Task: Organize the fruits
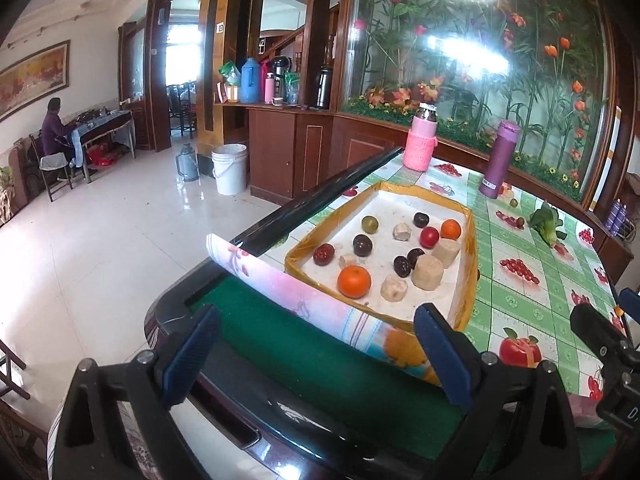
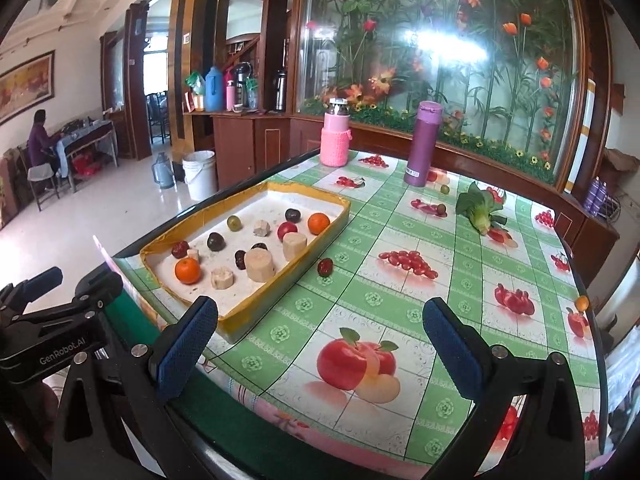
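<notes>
Blue textured pads face each other across a wide gap on my right gripper (image 2: pixel 320 344), jaws spread and holding nothing, poised over the near edge of the green checked fruit-print tablecloth (image 2: pixel 400 280). My left gripper (image 1: pixel 316 356) stands likewise parted and empty, low over the folded-back cloth edge and the green felt beneath it. I judge both are held wide because no piece has been chosen yet.

Just beyond lies the shallow white tray with a yellow-taped rim (image 2: pixel 244 312), set along the left side of the table, presumably as the collection point. Inside sit two oranges, the nearer one (image 2: pixel 187 271) close to the front corner, with a red tomato-like fruit (image 2: pixel 287 229), several dark plums, one greenish fruit and pale cut banana chunks (image 2: pixel 260 265).

Outstanding items: one small dark red fruit (image 2: pixel 325 267) rests on the cloth just beside the tray's right wall, outside it. A leafy green vegetable (image 2: pixel 480 210) lies well apart, further right. A small orange fruit (image 2: pixel 582 303) sits near the table's right edge. Behind stand a pink knit-sleeved flask (image 2: pixel 335 140) and a purple tumbler (image 2: pixel 422 144).
</notes>
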`<state>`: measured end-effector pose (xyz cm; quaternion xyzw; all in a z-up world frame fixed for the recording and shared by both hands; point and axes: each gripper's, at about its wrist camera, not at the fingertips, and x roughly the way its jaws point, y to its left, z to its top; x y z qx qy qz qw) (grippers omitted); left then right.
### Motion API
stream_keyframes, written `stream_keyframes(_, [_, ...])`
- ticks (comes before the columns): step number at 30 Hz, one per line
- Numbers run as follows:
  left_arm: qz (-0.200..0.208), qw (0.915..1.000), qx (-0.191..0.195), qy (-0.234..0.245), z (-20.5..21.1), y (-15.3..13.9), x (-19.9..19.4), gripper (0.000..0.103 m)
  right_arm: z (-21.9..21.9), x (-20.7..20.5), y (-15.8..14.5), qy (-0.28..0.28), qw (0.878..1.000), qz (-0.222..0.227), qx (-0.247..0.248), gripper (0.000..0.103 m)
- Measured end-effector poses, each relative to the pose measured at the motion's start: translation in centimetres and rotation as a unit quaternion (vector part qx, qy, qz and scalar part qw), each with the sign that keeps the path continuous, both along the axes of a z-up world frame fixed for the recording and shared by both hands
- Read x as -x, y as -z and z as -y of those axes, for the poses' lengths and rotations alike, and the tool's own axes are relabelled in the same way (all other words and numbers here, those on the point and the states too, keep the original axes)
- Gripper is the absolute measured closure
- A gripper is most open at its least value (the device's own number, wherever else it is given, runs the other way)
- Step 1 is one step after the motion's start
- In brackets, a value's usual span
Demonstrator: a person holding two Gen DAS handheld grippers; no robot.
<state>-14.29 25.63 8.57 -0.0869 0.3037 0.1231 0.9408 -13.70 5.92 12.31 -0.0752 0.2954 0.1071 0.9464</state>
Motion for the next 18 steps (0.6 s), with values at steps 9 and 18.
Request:
stream_keyframes(9, [0.021, 0.9986, -0.02, 0.043, 0.9, -0.9, 0.1, 0.005, -0.7, 0.7, 0.1, 0.001, 1.0, 0.009, 0.014, 0.0])
stream_keyframes(18, [0.032, 0.9963, -0.032, 0.073, 2.5, -1.4, 0.1, 0.005, 0.4, 0.7, -0.2, 0.02, 1.0, 0.014, 0.017, 0.0])
